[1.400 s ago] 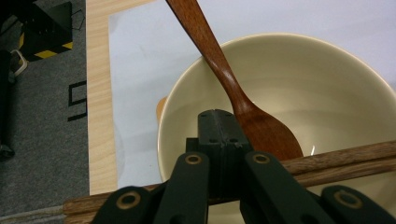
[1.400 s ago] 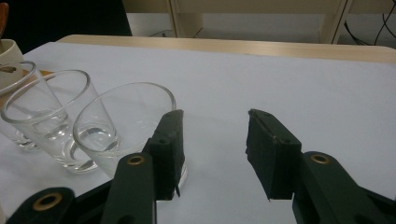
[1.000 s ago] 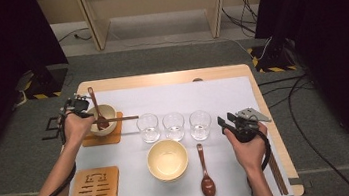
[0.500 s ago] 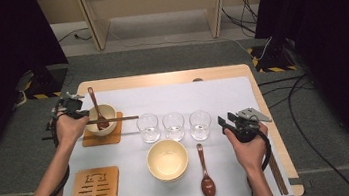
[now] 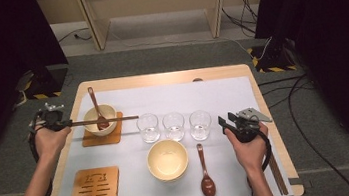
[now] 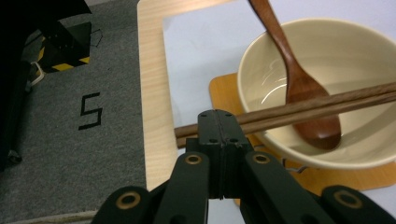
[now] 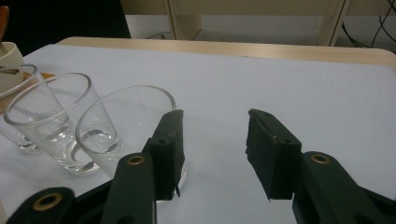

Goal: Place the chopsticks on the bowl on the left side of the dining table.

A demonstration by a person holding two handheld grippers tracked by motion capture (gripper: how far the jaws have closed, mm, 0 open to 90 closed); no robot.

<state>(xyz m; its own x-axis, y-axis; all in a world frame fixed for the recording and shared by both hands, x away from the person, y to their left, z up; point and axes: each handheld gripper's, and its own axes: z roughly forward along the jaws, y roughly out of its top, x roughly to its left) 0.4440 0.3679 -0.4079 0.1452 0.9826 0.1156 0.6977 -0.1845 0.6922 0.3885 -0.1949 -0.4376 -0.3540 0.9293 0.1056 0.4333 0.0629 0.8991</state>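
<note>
A cream bowl [image 5: 105, 114] stands on a wooden coaster [image 5: 116, 136] at the table's left, with a brown spoon [image 5: 96, 107] leaning in it. A pair of dark chopsticks [image 5: 120, 118] lies across its rim. My left gripper [image 5: 62, 123] hovers at the table's left edge. In the left gripper view its jaws [image 6: 218, 117] are pressed together in front of the near end of the chopsticks [image 6: 299, 109], with nothing between them. My right gripper [image 5: 226, 121] stands open just right of the rightmost glass [image 5: 200, 124]. In the right gripper view that glass [image 7: 122, 122] sits behind the left jaw, outside the gripper [image 7: 212, 140].
Two more glasses [image 5: 148, 127] [image 5: 174, 126] stand in the row. An empty cream bowl [image 5: 168, 159], a second spoon [image 5: 205, 174] and a bare carved coaster [image 5: 94, 191] lie nearer me. Another pair of chopsticks [image 5: 277, 175] lies along the right edge.
My left hand and gripper have drawn back leftward from the bowl to the table's edge; the chopsticks stay across the bowl. The right gripper has barely moved.
</note>
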